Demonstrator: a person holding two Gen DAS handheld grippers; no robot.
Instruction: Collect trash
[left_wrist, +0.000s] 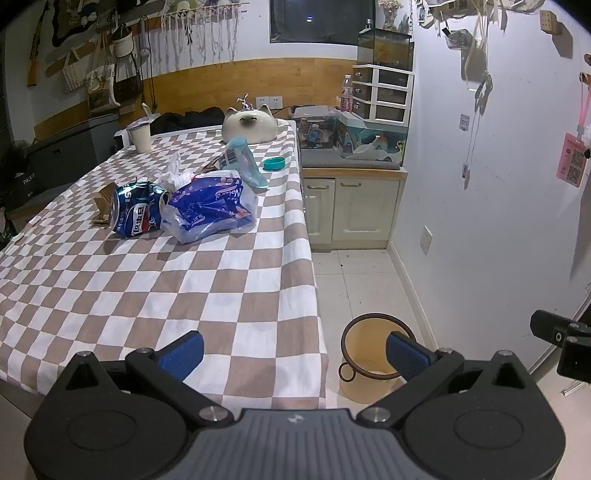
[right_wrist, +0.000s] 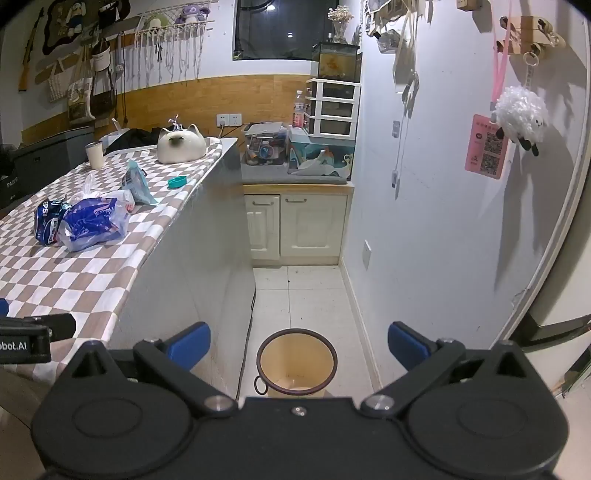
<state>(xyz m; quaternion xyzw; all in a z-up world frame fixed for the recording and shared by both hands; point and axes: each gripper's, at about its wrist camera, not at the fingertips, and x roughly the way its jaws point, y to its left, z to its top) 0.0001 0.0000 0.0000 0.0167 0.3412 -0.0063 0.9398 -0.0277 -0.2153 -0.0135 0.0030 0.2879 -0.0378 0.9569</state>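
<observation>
A crushed blue Pepsi can (left_wrist: 137, 212) lies on the checkered table (left_wrist: 166, 295), touching a blue-and-clear plastic bag (left_wrist: 212, 208). White crumpled plastic (left_wrist: 173, 173) and a teal pouch (left_wrist: 242, 162) lie behind them. A yellow trash bin (left_wrist: 369, 354) with a dark rim stands on the floor beside the table. My left gripper (left_wrist: 293, 356) is open and empty over the table's near corner. My right gripper (right_wrist: 298, 347) is open and empty above the bin (right_wrist: 297, 363). The can (right_wrist: 48, 221), bag (right_wrist: 94, 221) and pouch (right_wrist: 138, 182) also show in the right wrist view.
A cat-shaped ceramic pot (left_wrist: 249, 125), a cup (left_wrist: 140, 136) and a teal lid (left_wrist: 274, 163) stand farther back on the table. A cream cabinet (left_wrist: 351, 210) with clutter on top closes the aisle's far end. A white wall (left_wrist: 498, 184) runs along the right.
</observation>
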